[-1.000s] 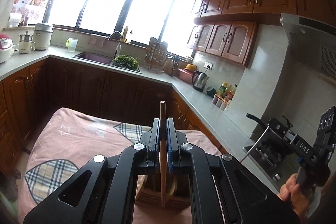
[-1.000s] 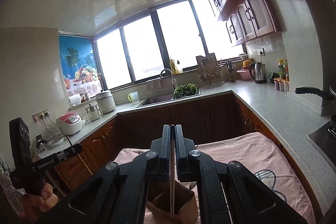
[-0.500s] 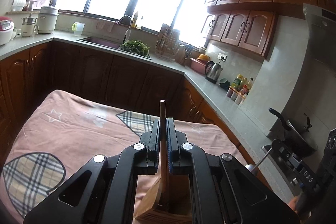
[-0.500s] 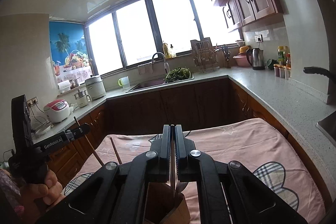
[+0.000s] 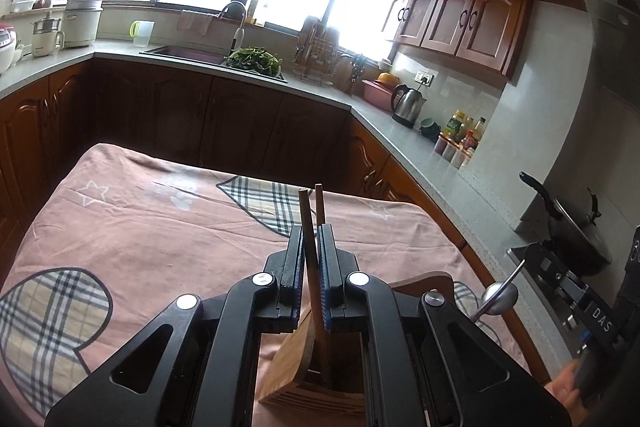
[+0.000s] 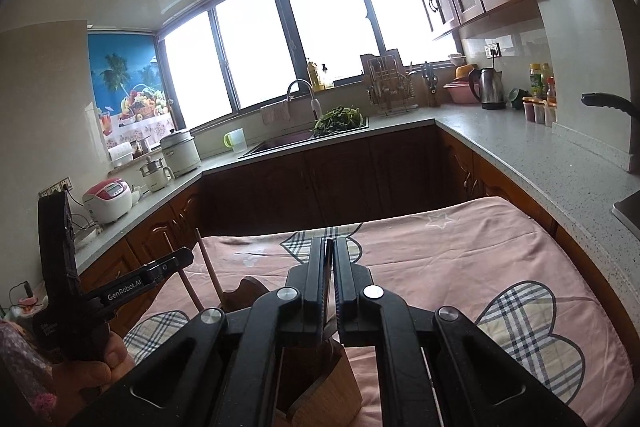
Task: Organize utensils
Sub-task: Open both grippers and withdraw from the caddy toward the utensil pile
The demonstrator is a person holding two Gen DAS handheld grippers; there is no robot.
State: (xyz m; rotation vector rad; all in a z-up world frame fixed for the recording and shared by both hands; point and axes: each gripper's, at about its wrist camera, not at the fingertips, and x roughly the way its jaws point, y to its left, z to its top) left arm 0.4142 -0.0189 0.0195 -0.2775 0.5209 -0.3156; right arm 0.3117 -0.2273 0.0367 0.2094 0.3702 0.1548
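Wooden chopsticks [image 5: 311, 227], a thin brown pair, stand in the left wrist view between the closed pads of the left gripper [image 5: 311, 269], their tops poking out toward twelve o'clock and their lower ends down in the bamboo utensil holder [image 5: 296, 375] at six o'clock on the pink cloth-covered table [image 5: 140, 227]. They look light, stiff and smooth, so I'd judge a pinch around mid-length steadies them best; nearer an end they would likely swivel. At four o'clock the right gripper [image 5: 532, 259] pinches a metal spoon [image 5: 498, 297] by its thin handle, bowl hanging low

Bamboo again in the right wrist view: the holder [image 6: 320, 379] sits at six o'clock under the right gripper [image 6: 329, 279], jaws nearly together on the spoon's slim handle [image 6: 328, 267], seen edge-on. Polished steel is slippery, so a firm, square hold matters. At eight o'clock the left gripper [image 6: 176, 259] clamps the chopsticks [image 6: 208, 267], which slant down toward the holder
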